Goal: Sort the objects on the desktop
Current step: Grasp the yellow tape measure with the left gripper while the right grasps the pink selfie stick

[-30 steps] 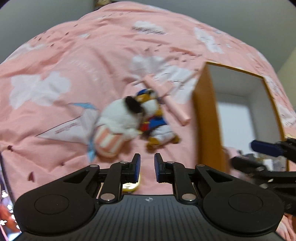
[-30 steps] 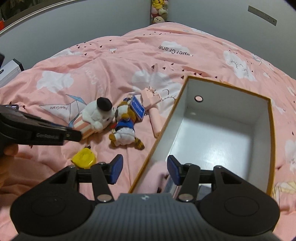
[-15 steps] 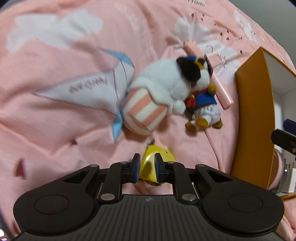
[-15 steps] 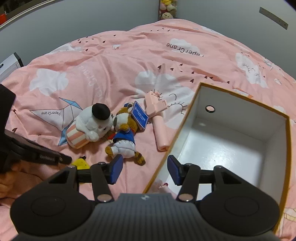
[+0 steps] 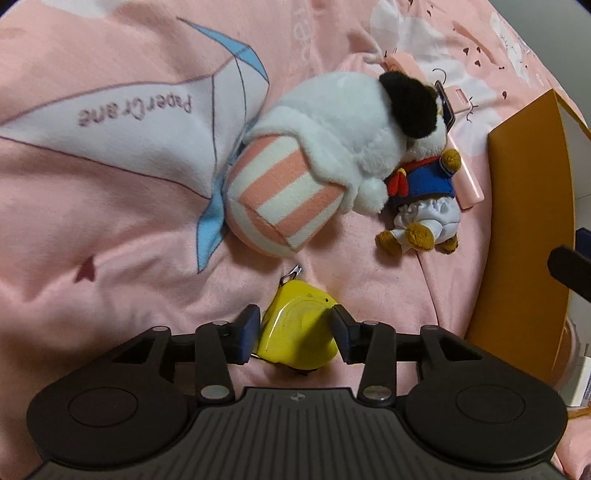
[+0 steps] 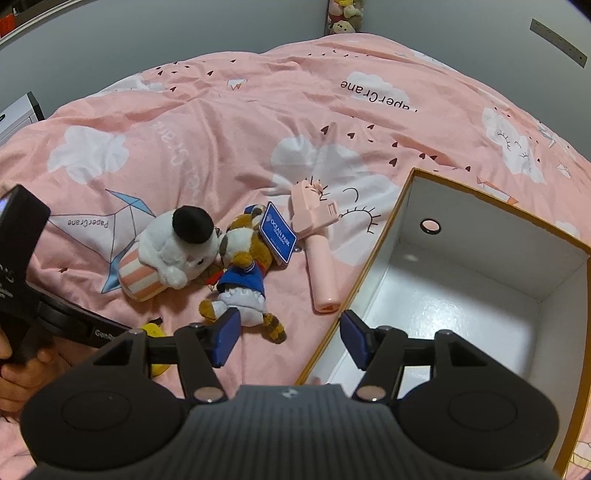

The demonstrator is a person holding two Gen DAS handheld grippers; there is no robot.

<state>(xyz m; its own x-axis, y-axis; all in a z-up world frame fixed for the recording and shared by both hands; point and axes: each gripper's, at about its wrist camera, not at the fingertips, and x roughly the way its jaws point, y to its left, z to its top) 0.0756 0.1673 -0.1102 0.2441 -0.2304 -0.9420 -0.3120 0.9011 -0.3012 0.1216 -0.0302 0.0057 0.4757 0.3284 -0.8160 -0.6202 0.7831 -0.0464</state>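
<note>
A yellow tape measure (image 5: 295, 325) lies on the pink bedspread between the fingers of my left gripper (image 5: 294, 332). Its jaws are opening and stand on either side of the tape measure, pointing steeply down. Beyond it lie a white plush in a striped cup (image 5: 325, 155) and a brown plush in a blue sailor suit (image 5: 424, 199). A pink handheld fan (image 6: 317, 254) rests beside the orange box with white inside (image 6: 406, 229). My right gripper (image 6: 288, 338) hovers over the box's near corner, its jaws opening with nothing between them. From there the tape measure (image 6: 155, 328) is mostly hidden.
The pink bedspread (image 6: 240, 129) with cloud prints is rumpled around the toys. A hand (image 6: 22, 365) holds the left tool at the left edge. Grey walls stand behind the bed, with small plush toys (image 6: 343, 18) at the far corner. White items (image 5: 587, 384) lie inside the box.
My left gripper dropped toward the bed and its narrow jaws spread apart around the tape measure. My right gripper slid sideways along the box edge and its jaws widened a little.
</note>
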